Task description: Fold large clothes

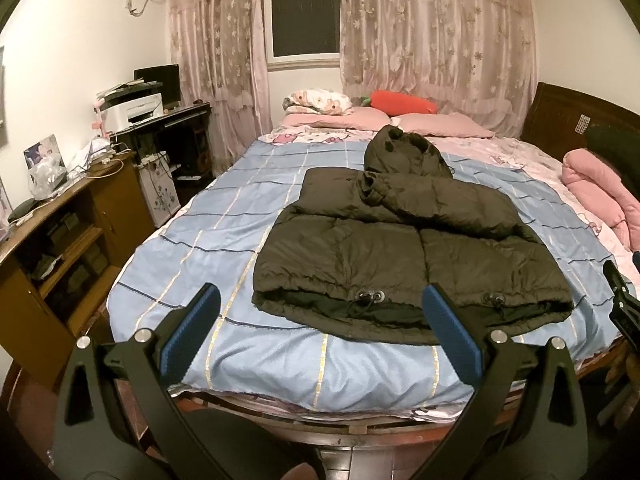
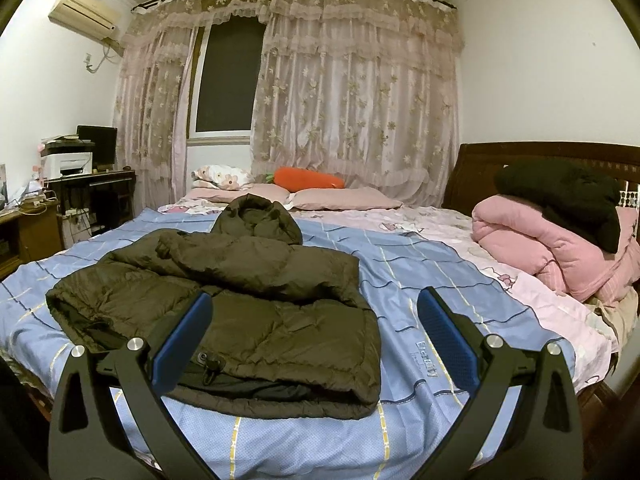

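**Dark jacket lies on the bed, both tongs released above its hem**

Left wrist view: the left gripper [image 1: 320, 306] is spread wide with nothing between its blue pads [image 1: 200, 320]. The jacket [image 1: 400, 240] lies flat on the blue checked bedspread [image 1: 224, 216], straight ahead of the tongs and apart from them. Its hem faces the camera, and the right pad overlaps the hem's edge in the picture, though I cannot tell whether it touches. The hood [image 1: 404, 152] points toward the pink pillows [image 1: 440, 124]. One sleeve is folded across the chest. At the right edge a dark part of the right gripper [image 1: 624, 304] shows, cut off by the frame; its state is not readable from here. The lower corners are dark and blurred.

Right wrist view: the right gripper [image 2: 316, 312] is also spread open and empty. The jacket [image 2: 224, 288] lies ahead and to the left, its near right corner between the two fingers in the picture; the left finger covers part of the hem and a cord toggle [image 2: 210, 364]. Contact with the cloth cannot be judged. To the right, well apart, a rolled pink quilt [image 2: 532, 240] carries a black garment [image 2: 568, 196] whose shape is hard to make out. Small lettering on the bedspread [image 2: 432, 280] is too blurred to read.
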Demonstrator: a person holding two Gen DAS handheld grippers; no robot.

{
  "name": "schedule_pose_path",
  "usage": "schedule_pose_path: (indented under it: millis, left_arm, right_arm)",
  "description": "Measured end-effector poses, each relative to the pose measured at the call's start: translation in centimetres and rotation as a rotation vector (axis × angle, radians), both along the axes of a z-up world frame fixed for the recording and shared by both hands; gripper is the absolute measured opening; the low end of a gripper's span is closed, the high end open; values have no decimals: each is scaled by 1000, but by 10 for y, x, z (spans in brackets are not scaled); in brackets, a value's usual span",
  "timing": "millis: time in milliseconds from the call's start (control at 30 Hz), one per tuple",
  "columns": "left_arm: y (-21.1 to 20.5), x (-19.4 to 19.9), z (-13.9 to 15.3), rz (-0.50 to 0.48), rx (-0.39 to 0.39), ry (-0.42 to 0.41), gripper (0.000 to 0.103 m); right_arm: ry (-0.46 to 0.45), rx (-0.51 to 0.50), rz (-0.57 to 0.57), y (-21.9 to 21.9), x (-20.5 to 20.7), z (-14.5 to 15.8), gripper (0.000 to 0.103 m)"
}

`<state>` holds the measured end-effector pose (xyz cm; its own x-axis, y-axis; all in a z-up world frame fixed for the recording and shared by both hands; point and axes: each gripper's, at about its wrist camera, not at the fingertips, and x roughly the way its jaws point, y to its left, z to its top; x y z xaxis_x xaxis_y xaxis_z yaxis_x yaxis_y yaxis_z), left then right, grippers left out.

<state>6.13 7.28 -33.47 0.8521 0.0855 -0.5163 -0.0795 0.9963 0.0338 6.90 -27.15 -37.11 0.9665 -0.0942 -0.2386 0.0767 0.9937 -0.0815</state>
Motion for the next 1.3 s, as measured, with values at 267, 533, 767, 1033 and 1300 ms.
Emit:
schedule_pose_path:
  millis: [267,533,767,1033,1300]
  left_arm:
    - [1,-2,-3,-1,-7,4,101]
    - [0,-2,-8,0,-11,11,101]
    - [-1,3,-13,-4,-13,26,101]
    - [0,37,-22,-16,-12,76,101]
    - [-6,112,1,-66,-7,98,101]
  right_arm:
    - [7,-12,2,1,2,-2,102]
    - [7,-11,2,1,2,-2,102]
    - [15,-7,4,3,3,-5,102]
    - [21,-2,33,7,9,-6,102]
    - [22,67,29,-3,22,1,102]
